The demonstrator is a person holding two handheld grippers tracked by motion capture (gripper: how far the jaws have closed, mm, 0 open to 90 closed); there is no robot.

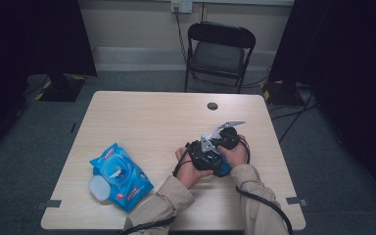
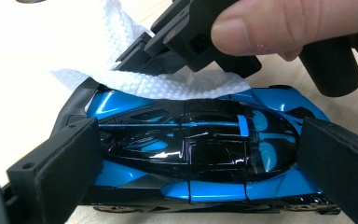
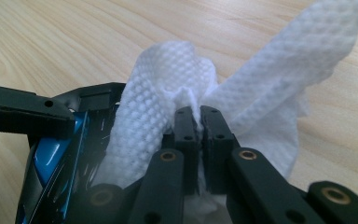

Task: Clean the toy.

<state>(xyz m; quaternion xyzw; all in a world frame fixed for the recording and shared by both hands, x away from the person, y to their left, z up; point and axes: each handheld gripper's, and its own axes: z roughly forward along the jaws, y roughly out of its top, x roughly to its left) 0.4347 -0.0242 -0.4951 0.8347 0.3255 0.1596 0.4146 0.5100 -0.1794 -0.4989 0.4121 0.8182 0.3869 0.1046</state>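
Left gripper clamps blue toy car front-to-back, near table's right-front part. Right gripper pinches white wipe, laid on car's far side. Risks, prob.: too much push tips car out of grip; thin wipe slips or tears btw jaws, so plastic scratches glossy roof.

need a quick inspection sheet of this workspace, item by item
surface: light wood table with a dark round grommet
job's things: blue and black toy car; white wipe lying on the car's edge
clutter: blue wipes pack, lid flipped open
grippers: left gripper shut on the car's two ends; right gripper shut on the wipe
cables: black cable trailing off the near table edge
surroundings: black folding chair, wall socket, grey floor, dark drapes at both sides
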